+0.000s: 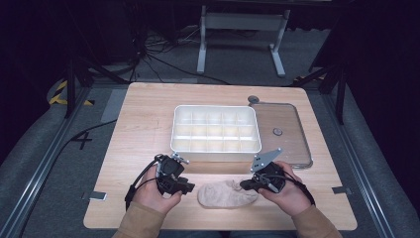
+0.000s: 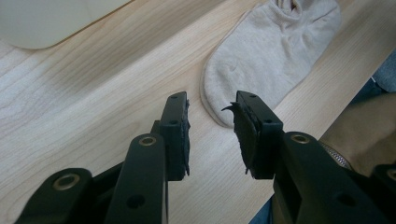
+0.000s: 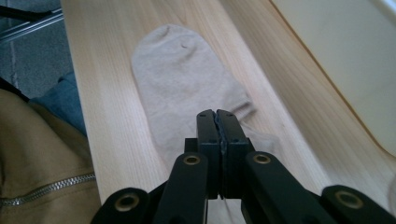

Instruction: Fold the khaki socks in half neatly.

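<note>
Both hands enter from the near edge of the desk [image 1: 148, 109], each carrying a gripper. Left gripper [image 2: 212, 123]: jaws parted, nothing between them, tips just short of the toe end of the beige sock [image 2: 275, 51]. Right gripper [image 3: 218, 122]: jaws pressed fully together over the sock's cuff end; whether fabric is pinched cannot be told. Sock position: flat on the desk near its front edge, between the two grippers, in front of the white compartment tray [image 1: 216, 148].
</note>
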